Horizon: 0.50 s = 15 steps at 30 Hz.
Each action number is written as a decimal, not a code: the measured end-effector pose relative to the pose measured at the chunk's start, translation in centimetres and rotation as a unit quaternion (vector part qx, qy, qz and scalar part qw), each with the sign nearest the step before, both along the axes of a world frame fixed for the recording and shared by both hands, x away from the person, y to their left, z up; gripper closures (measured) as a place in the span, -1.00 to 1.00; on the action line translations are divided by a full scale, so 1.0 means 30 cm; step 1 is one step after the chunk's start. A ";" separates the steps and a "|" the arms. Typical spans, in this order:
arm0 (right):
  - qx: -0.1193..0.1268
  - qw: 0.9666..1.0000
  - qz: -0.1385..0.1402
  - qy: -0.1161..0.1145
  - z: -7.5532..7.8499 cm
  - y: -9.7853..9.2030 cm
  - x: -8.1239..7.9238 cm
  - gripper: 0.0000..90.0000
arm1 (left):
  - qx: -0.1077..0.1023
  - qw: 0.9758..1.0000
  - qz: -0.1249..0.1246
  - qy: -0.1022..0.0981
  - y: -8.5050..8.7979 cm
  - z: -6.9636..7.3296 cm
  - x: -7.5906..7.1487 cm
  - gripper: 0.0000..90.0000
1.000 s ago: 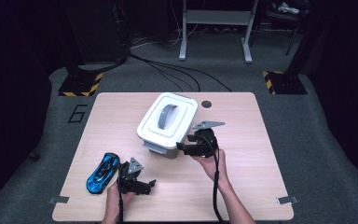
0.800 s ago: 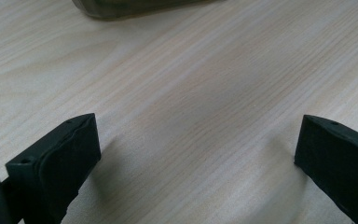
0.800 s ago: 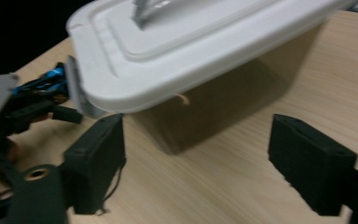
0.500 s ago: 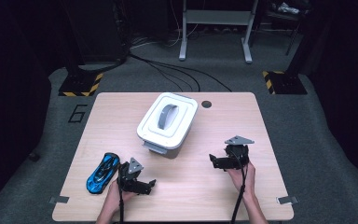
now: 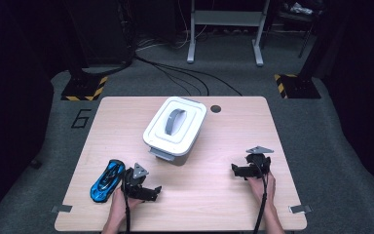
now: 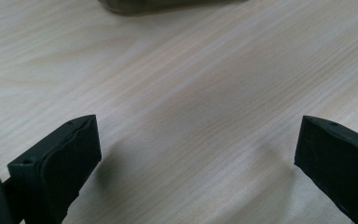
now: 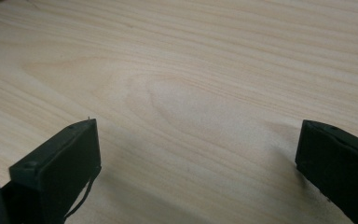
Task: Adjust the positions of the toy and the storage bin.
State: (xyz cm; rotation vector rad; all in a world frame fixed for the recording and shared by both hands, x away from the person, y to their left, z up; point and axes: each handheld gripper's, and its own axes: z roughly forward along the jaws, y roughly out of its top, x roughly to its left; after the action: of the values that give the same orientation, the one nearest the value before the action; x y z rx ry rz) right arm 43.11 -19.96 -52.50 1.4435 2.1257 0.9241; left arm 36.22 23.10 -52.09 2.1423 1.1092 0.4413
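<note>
Dark workshop floor with trailing cables and hazard-striped stand feet surrounds a pale wooden table point(image 5: 214, 204), seen from the high view. Near the table's centre stands a white lidded box point(image 5: 175, 126) with a grey handle point(image 5: 175, 120) on its lid – the lid is on. Beside the box's far right corner, a small dark round hole point(image 5: 215, 108) marks the tabletop.

Left gripper point(image 5: 152, 193): lying low at the near left of the table, held in the person's left hand point(image 5: 118, 207), jaws pointing toward the table's middle. Its own view shows both black jaws spread wide over bare wood grain, nothing between them (the lower edge of the box is just visible at the top of that view). A blue toy car point(image 5: 106, 180) lies just beside this gripper, on its outer side, not touched by the jaws.

Right gripper point(image 5: 237, 170): at the near right of the table, in the person's right hand point(image 5: 263, 183), well apart from the box. Its jaws have just been opening – they now stand wide apart, empty, over bare wood
</note>
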 end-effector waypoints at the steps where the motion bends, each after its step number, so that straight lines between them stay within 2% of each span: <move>1: -0.012 1.000 -0.002 0.000 0.000 0.005 0.002 -1.00 | -0.005 1.000 0.003 -0.001 0.004 0.010 -0.001 -0.99; 2: -0.023 1.000 -0.001 0.003 -0.002 0.008 0.007 -1.00 | -0.008 1.000 0.000 -0.002 0.013 0.022 -0.002 -0.99; 3: -0.014 1.000 0.005 0.005 -0.005 0.005 0.012 -1.00 | -0.019 1.000 -0.007 0.010 0.027 0.049 -0.004 -1.00; 5: -0.012 1.000 0.005 0.005 -0.006 0.004 0.011 -1.00 | -0.023 1.000 -0.007 0.010 0.032 0.062 -0.005 -1.00; 8: -0.013 1.000 0.014 -0.007 -0.013 0.000 0.003 -1.00 | -0.027 1.000 -0.006 -0.003 0.054 0.127 -0.001 -0.98; 10: -0.012 1.000 0.014 -0.006 -0.012 0.000 0.003 -1.00 | -0.030 1.000 0.002 -0.005 0.060 0.160 0.008 -0.94; 11: -0.012 1.000 0.014 -0.006 -0.012 0.000 0.003 -1.00 | -0.030 1.000 0.002 -0.005 0.060 0.160 0.008 -0.92; 12: -0.013 1.000 0.013 -0.006 -0.012 0.001 0.004 -1.00 | -0.034 0.999 0.011 -0.009 0.067 0.200 0.018 -0.92; 13: -0.013 1.000 0.013 -0.006 -0.012 0.001 0.004 -1.00 | -0.034 0.999 0.011 -0.009 0.067 0.200 0.018 -0.92; 15: -0.012 1.000 0.010 -0.004 -0.012 0.002 0.003 -1.00 | -0.037 0.999 0.013 -0.015 0.070 0.240 0.029 -0.92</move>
State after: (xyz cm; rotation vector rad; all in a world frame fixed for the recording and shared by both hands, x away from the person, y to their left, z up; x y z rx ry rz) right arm 43.21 -19.91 -52.85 1.4069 2.1433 0.9068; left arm 37.10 25.19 -44.88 2.0517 1.1214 0.4366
